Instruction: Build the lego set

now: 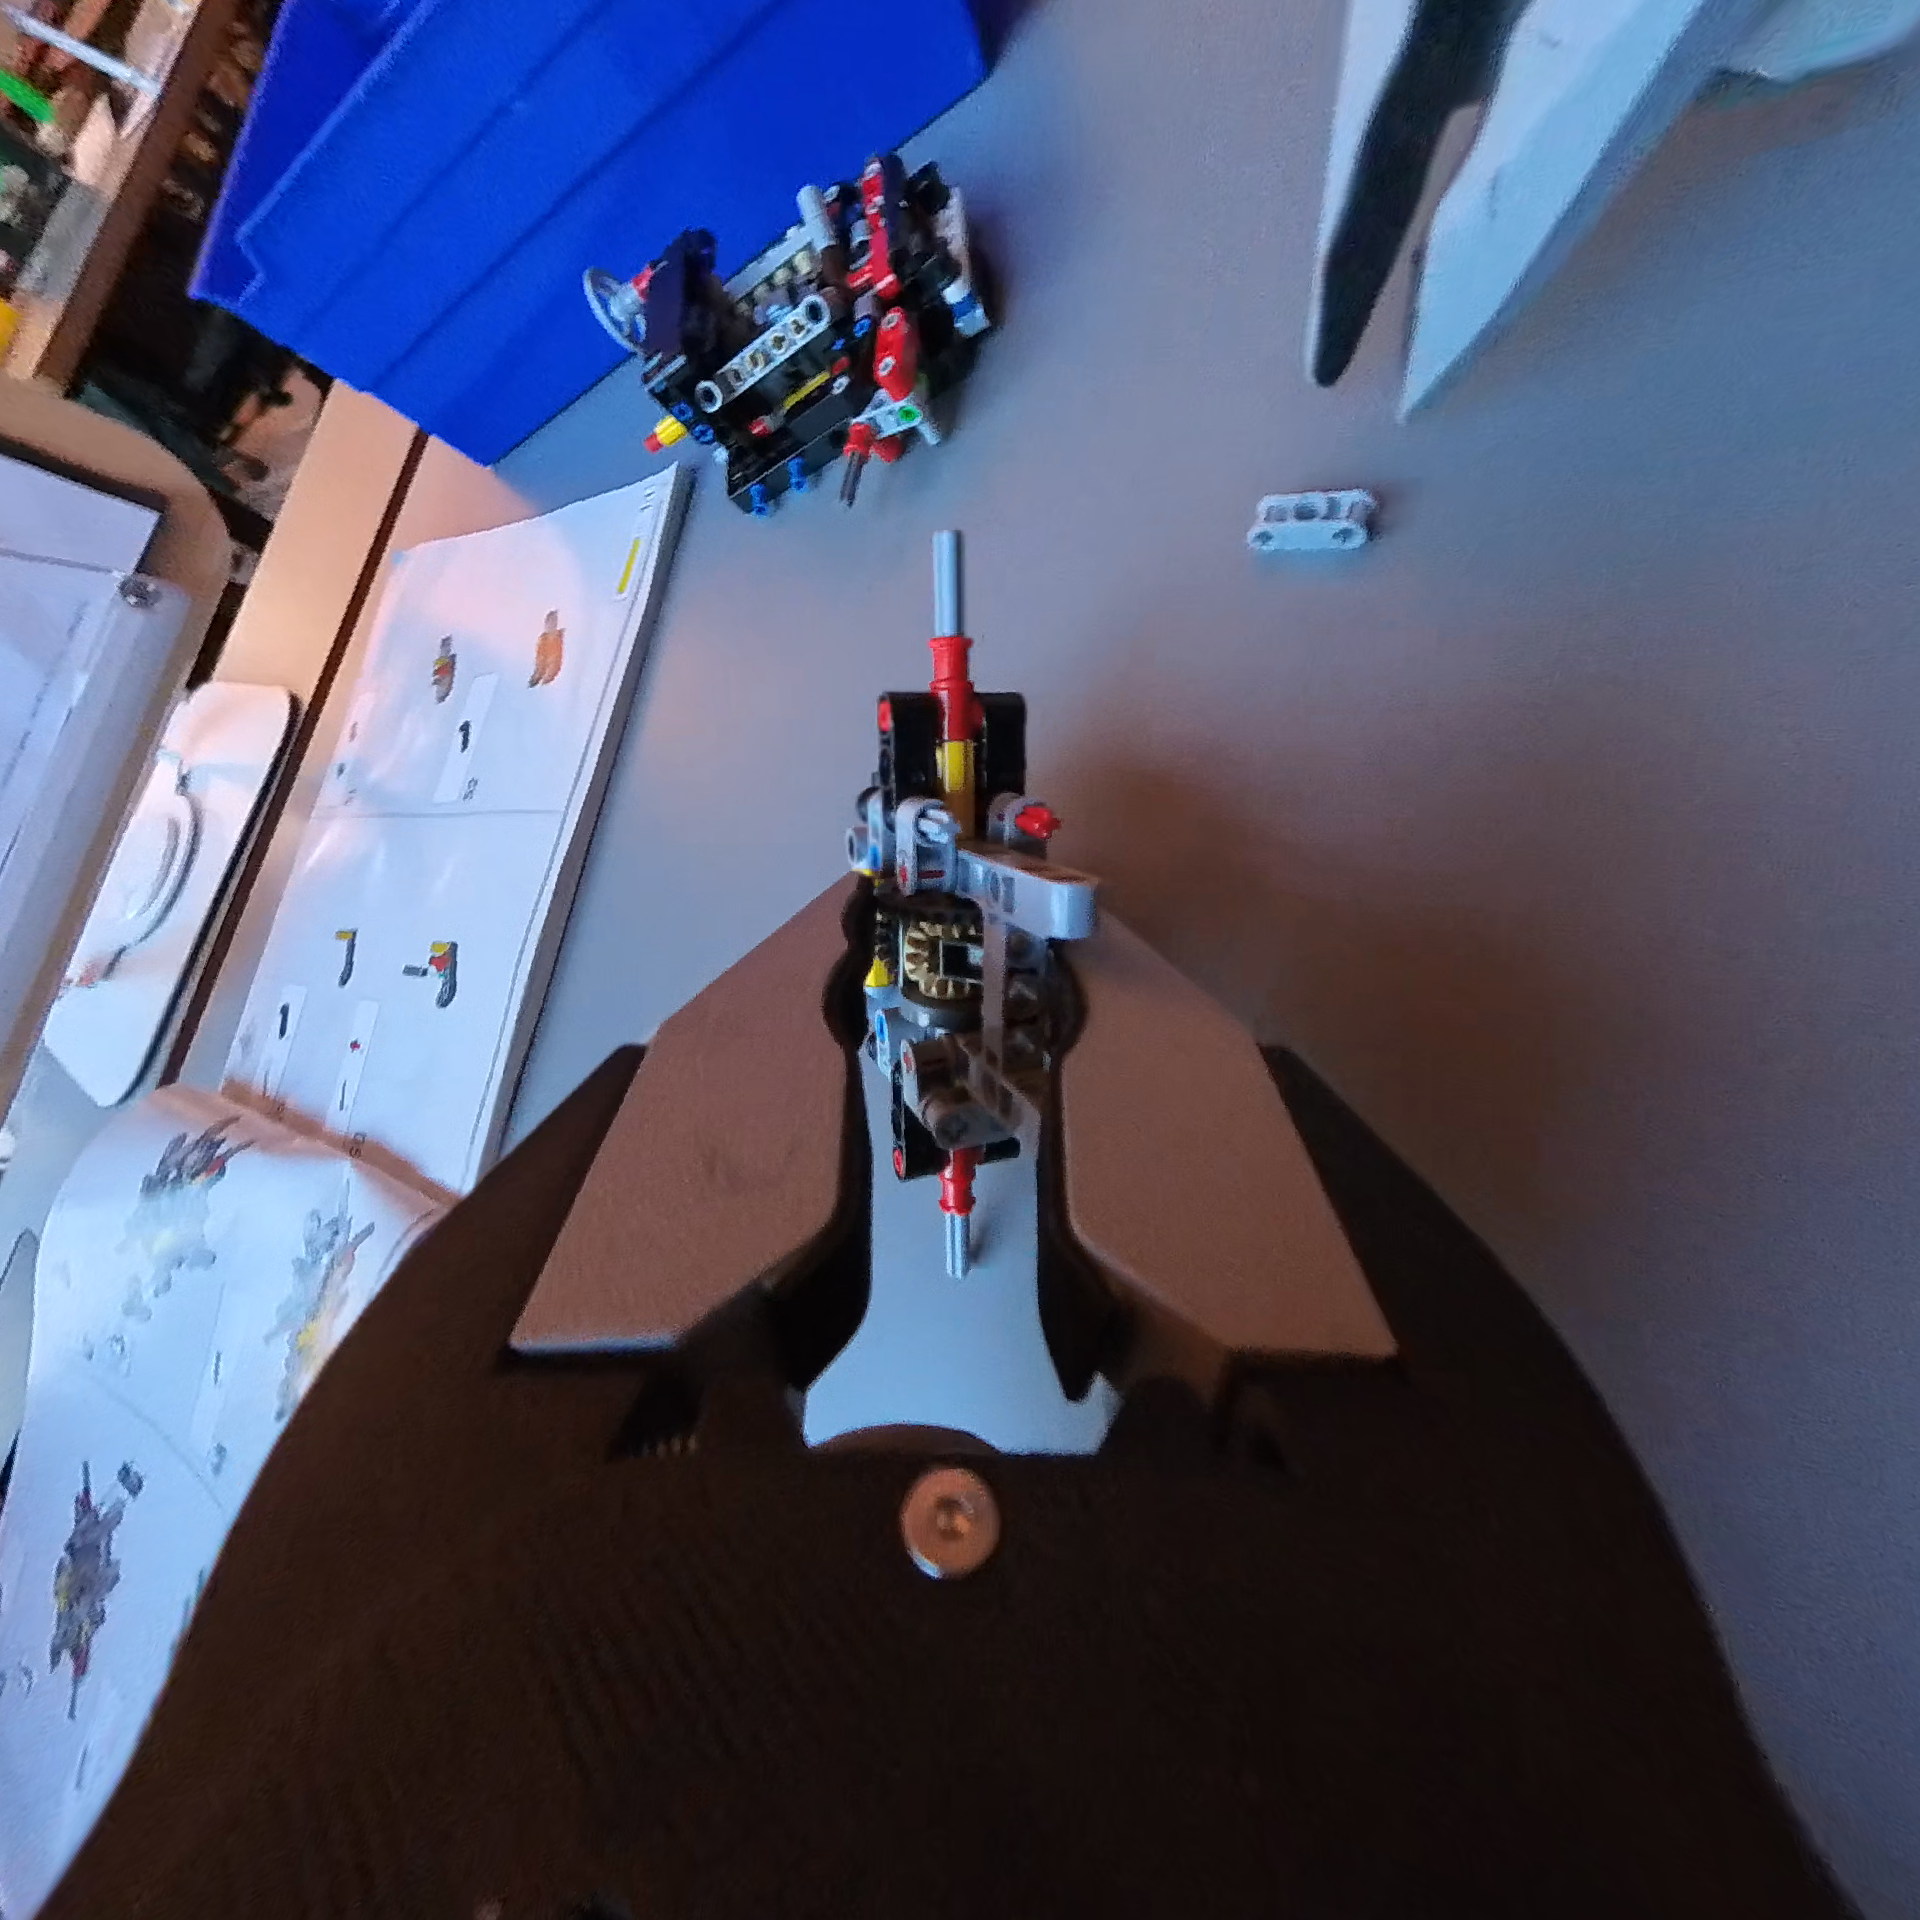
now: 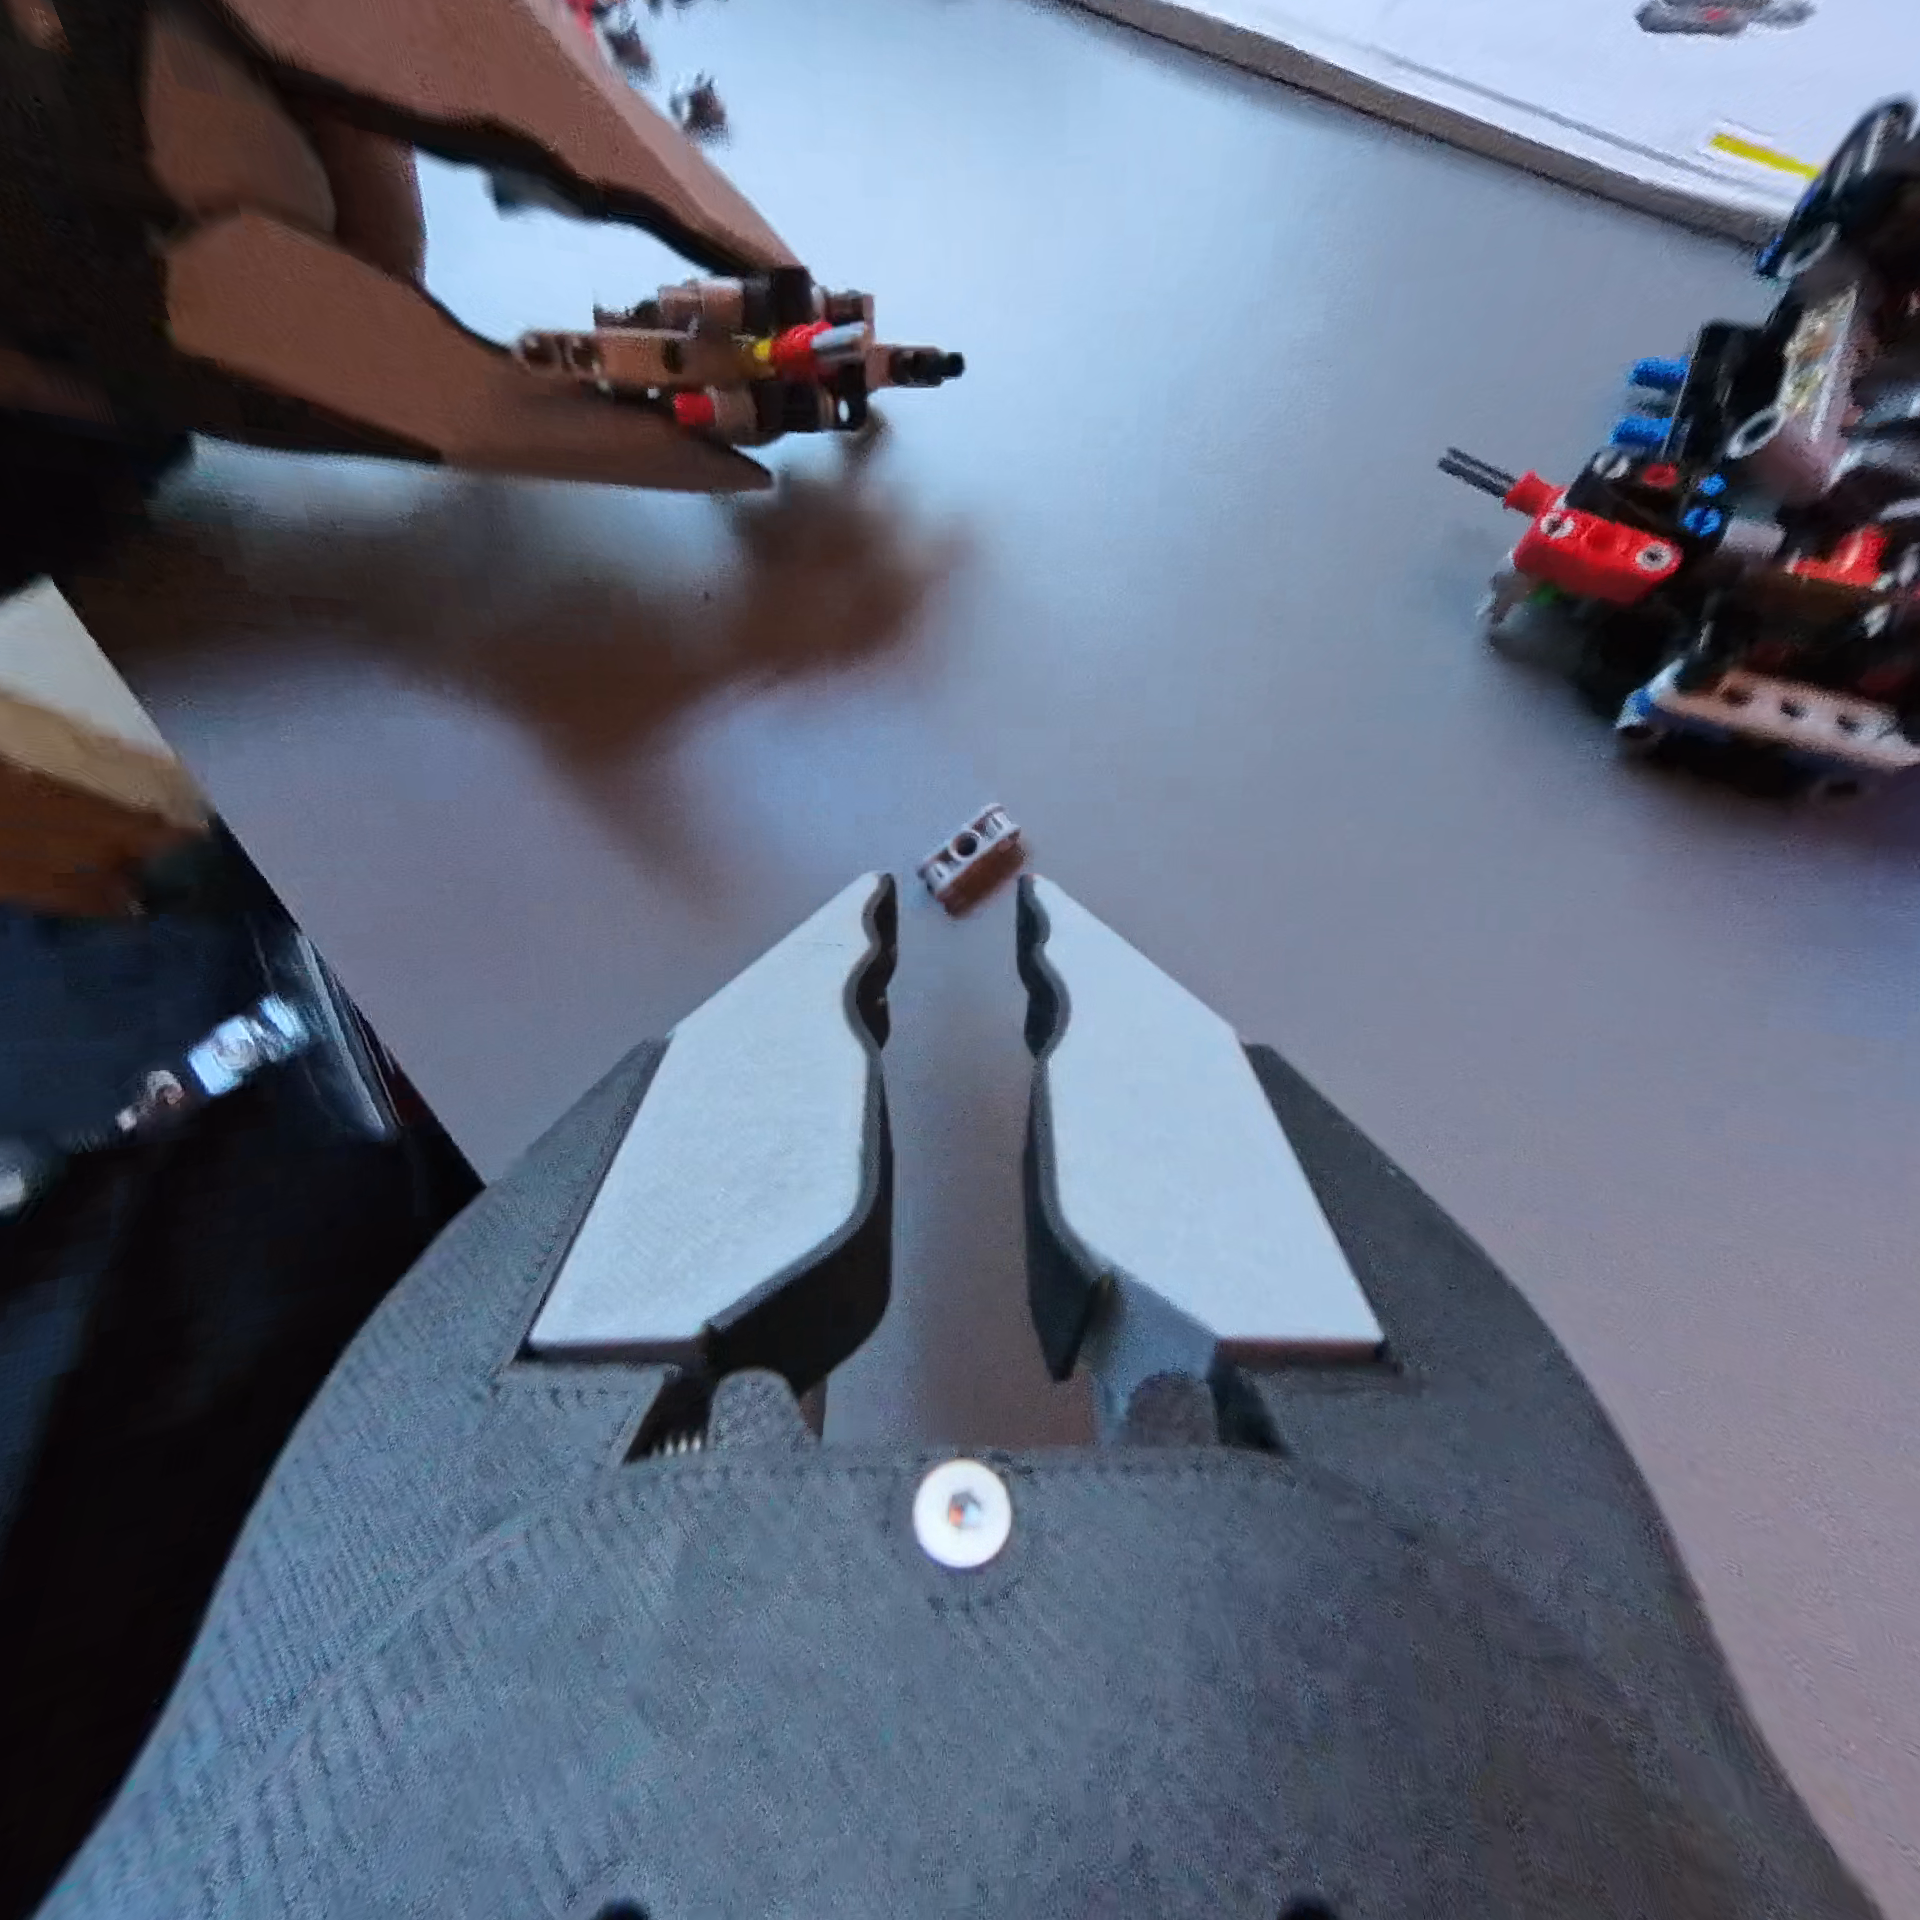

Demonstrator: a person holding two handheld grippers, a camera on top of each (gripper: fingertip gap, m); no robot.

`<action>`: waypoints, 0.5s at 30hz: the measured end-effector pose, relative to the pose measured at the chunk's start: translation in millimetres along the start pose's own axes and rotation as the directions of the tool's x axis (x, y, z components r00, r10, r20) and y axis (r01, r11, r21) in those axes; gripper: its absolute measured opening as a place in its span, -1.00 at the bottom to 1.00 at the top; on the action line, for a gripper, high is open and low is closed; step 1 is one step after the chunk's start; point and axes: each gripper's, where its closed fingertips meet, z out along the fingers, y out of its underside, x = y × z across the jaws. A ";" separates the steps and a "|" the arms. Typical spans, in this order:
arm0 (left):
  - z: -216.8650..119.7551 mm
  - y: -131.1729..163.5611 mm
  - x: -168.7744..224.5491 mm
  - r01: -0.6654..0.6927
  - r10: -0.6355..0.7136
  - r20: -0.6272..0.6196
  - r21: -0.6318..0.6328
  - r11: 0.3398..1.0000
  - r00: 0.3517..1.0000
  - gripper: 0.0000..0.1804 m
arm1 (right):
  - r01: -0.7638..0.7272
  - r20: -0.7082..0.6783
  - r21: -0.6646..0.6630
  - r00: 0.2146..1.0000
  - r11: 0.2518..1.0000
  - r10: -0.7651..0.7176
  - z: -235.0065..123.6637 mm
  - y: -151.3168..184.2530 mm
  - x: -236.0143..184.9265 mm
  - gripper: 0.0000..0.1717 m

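Observation:
My left gripper (image 1: 966, 904) is shut on a small assembly of building parts (image 1: 956, 935): black, grey, red and yellow, with a tan gear and a grey axle sticking out forward. In the right wrist view the left gripper (image 2: 779, 374) holds the assembly (image 2: 748, 353) just above the grey table (image 2: 1195, 520). My right gripper (image 2: 956, 894) is open with nothing between its pads. A small grey connector piece (image 2: 971, 857) lies on the table just beyond its fingertips, touching neither. In the left wrist view the piece (image 1: 1311, 520) lies below the right gripper (image 1: 1371, 390).
A larger black and red model (image 1: 821, 332) stands on the table ahead, also at the right in the right wrist view (image 2: 1745, 540). Blue bins (image 1: 582, 156) stand behind it. An open instruction booklet (image 1: 468, 831) lies at the left. One gripper's finger ends stand about 11 cm off the other's.

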 end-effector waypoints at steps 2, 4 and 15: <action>1.9 1.7 -5.5 0.013 -0.013 0.054 0.003 1.000 0.998 -0.68 | -0.076 -0.036 0.032 0.996 0.997 0.077 6.7 -0.8 -2.2 -0.70; 3.7 2.3 -9.8 0.044 -0.047 0.103 0.029 0.999 0.994 -0.69 | -0.112 -0.096 0.043 0.989 0.993 0.115 13.8 0.2 1.6 -0.70; 4.6 6.6 -15.2 0.043 -0.049 0.168 0.040 0.998 0.985 -0.69 | 0.758 -0.106 -0.433 0.495 0.488 -0.862 10.3 11.0 8.1 -0.94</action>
